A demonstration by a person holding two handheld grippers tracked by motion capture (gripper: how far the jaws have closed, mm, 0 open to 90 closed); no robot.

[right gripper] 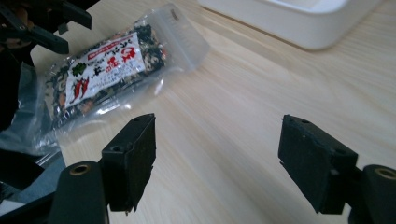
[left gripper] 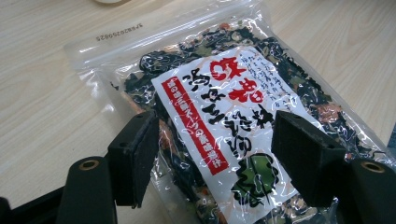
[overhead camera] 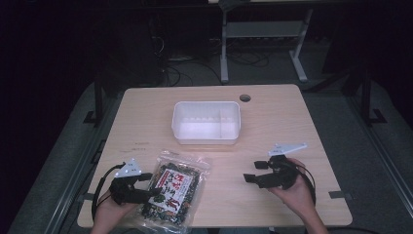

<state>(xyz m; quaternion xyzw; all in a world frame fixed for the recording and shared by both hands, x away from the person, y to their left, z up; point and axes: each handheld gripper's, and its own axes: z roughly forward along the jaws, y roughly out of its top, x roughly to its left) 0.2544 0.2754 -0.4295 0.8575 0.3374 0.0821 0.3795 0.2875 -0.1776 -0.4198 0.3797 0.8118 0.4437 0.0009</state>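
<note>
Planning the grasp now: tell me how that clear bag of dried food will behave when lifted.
The bag probably flops: its thin film wrinkles and lies flat on the table. Likely light, since the loose dried pieces form a shallow layer. The glossy plastic may slip between the left gripper pads, whose open jaws straddle it.

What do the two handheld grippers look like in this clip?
Both the left gripper and right gripper are black, each with two flat rectangular jaws, brass-coloured screw holes, a pale grey three-cornered plate on top and a black cable trailing back.
</note>
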